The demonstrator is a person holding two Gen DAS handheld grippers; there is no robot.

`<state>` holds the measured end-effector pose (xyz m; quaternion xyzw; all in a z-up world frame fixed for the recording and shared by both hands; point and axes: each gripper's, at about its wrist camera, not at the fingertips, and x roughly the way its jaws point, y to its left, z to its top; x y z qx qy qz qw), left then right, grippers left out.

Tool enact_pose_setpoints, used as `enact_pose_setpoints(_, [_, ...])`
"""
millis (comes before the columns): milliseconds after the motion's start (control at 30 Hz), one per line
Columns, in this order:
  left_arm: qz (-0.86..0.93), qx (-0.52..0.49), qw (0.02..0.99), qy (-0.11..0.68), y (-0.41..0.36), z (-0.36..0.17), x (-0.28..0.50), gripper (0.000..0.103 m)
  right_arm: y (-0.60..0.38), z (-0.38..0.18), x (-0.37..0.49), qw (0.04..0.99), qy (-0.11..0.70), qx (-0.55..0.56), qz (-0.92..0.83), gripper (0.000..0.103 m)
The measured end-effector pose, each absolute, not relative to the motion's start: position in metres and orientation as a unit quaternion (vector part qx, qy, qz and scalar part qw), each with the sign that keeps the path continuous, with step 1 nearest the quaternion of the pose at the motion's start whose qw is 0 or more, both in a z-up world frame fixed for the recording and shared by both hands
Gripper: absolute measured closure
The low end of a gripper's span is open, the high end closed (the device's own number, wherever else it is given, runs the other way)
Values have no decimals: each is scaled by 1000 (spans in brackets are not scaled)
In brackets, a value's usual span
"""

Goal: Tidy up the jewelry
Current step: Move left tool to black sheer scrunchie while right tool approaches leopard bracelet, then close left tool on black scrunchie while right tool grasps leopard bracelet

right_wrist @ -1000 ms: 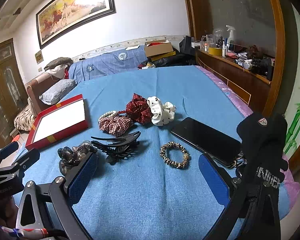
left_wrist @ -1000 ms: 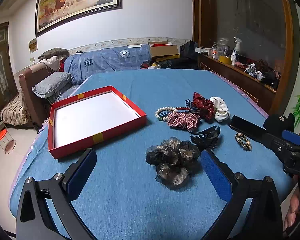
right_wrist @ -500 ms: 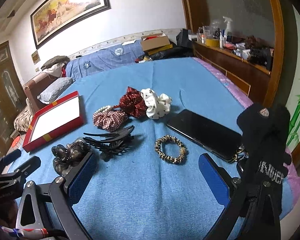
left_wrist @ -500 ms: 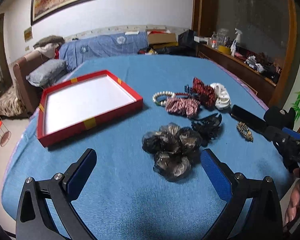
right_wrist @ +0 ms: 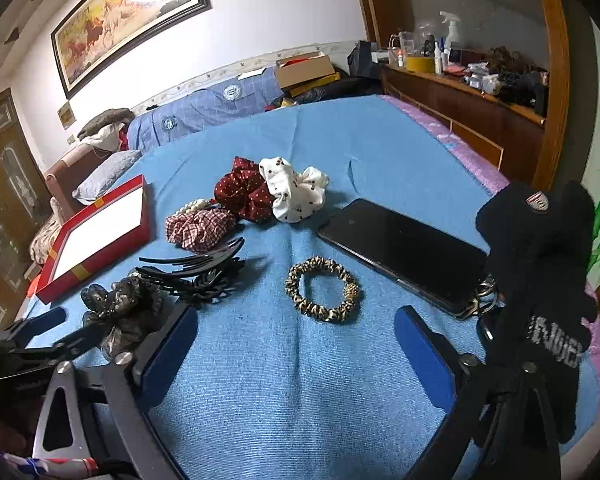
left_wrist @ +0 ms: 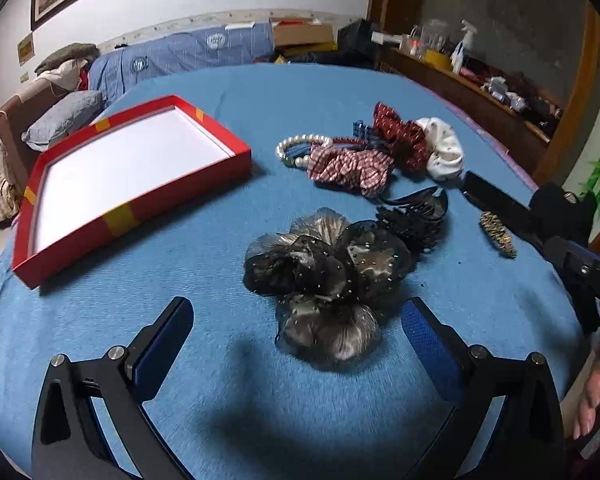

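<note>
While both hand-held grippers (left_wrist: 296, 336) (right_wrist: 296, 340) gape unladen, red box (left_wrist: 140, 210) bare inside.

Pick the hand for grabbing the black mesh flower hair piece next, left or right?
Left. The left gripper is open with the black mesh flower hair piece just ahead of its fingers. The right gripper faces the leopard scrunchie instead.

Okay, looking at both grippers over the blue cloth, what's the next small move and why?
Probably lower the left gripper onto the black gauze flower and close. Its jaws stand open with the flower just ahead between them, and the red box lies empty.
</note>
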<state>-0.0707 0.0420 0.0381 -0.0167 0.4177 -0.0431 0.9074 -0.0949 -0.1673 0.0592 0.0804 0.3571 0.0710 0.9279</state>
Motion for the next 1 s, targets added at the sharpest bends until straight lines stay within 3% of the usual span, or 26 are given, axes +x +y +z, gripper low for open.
enact_pose_setpoints(267, [-44, -27, 899, 434, 40, 23, -43, 1, -171, 50, -88, 924, 367, 80, 71, 10])
enact_pose_setpoints(367, [-35, -31, 899, 436, 42, 21, -39, 24, -173, 48, -86, 923, 370, 84, 67, 10])
enact_pose_setpoints(433, [-38, -42, 896, 441, 45, 18, -37, 56, -175, 47, -84, 920, 374, 90, 68, 10])
enact_pose_setpoints(567, [-55, -69, 900, 426, 56, 27, -42, 74, -176, 44, -79, 917, 381, 92, 70, 10])
enact_pose_setpoints(1000, [-62, -70, 928, 360, 74, 65, -65, 76, -169, 22, -36, 896, 435, 68, 65, 10])
